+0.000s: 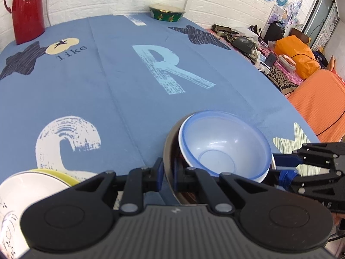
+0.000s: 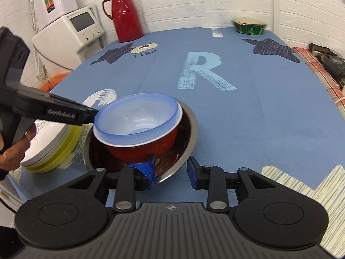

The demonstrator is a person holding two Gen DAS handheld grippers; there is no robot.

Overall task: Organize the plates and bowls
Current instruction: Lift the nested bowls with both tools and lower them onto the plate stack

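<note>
A pale blue plastic bowl is nested in a red bowl, and both lean tilted inside a steel bowl on the blue cloth. My left gripper is shut on the steel bowl's rim on its left side, one finger inside and one outside. My right gripper is open and straddles the near rim: its taped finger sits inside the steel bowl, the other outside. A white plate lies on yellow plates to the left.
A green patterned bowl and a red thermos stand at the table's far edge. A white appliance stands off the left side. Beyond the right edge lie an orange cushion and clutter. A hand holds the left gripper.
</note>
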